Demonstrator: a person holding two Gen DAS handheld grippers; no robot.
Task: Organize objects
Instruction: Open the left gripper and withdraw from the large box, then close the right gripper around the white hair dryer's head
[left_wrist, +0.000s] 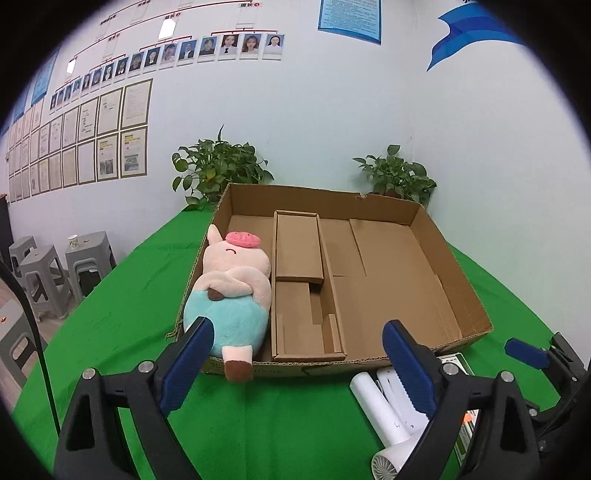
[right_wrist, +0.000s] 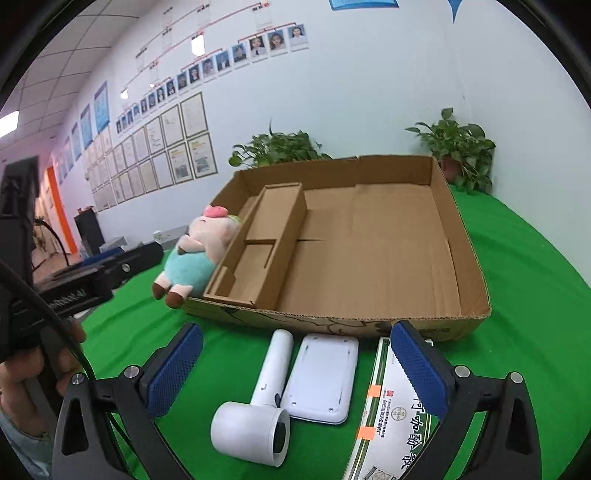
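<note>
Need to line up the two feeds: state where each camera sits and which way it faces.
Left wrist: on the open left gripper, facing the cardboard tray and plush pig; right gripper at the edge.
Right wrist: on the open right gripper, over the white hair dryer, white device and printed box; a hand at left.
Shared: tray, pig, dryer, two potted plants.

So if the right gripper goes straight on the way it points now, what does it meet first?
Most likely the flat white device on the green cloth, lying between the open right gripper fingers beside the white hair dryer. Past it stands the cardboard box front wall. Depth is hard to judge here.
</note>
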